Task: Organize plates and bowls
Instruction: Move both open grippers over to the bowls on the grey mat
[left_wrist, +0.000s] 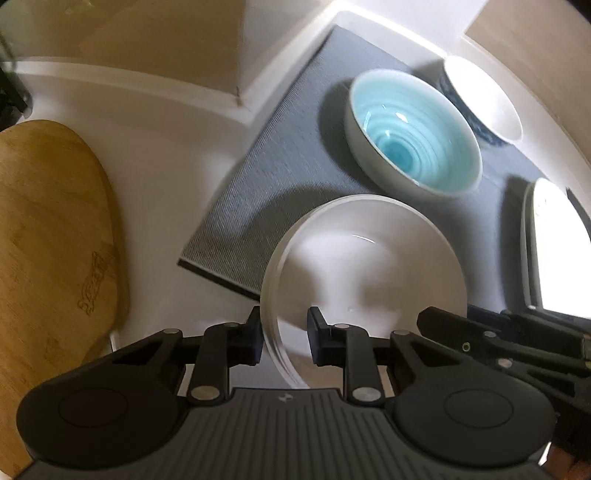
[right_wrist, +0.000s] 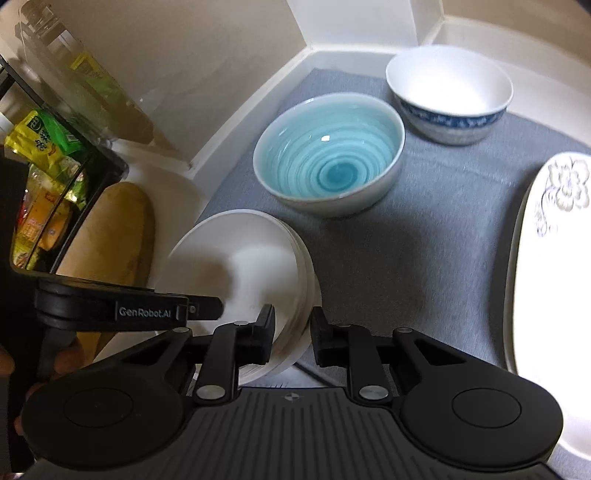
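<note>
Step in hand: I'm taking hold of the white plates (left_wrist: 364, 266), a small stack at the near left corner of the grey mat (left_wrist: 258, 177), partly overhanging onto the white counter (left_wrist: 159, 166). My left gripper (left_wrist: 284, 338) straddles the stack's left rim, 1 finger outside, 1 over the plate face, but there's a visible gap on the inner side, so I read it as not yet clamped. My right gripper (right_wrist: 293, 338) straddles the right rim the same way, pads near the rim but not clearly pressing; I call it unclenched too

Next move, my guess: finish the squeeze on both rims evenly, then lift level so the stack doesn't slide apart

Elsewhere: blue bowl (right_wrist: 328, 155) just beyond the stack, blue-and-white bowl (right_wrist: 448, 92) at the far right, both on the mat

Hard to read: how many plates are in the stack, edges blur. The flowered plate (right_wrist: 546, 236) at right is cut off and washed out. The wooden board (left_wrist: 51, 229) at left runs out of frame. Whether the pads actually touch the rims I can't tell
</note>
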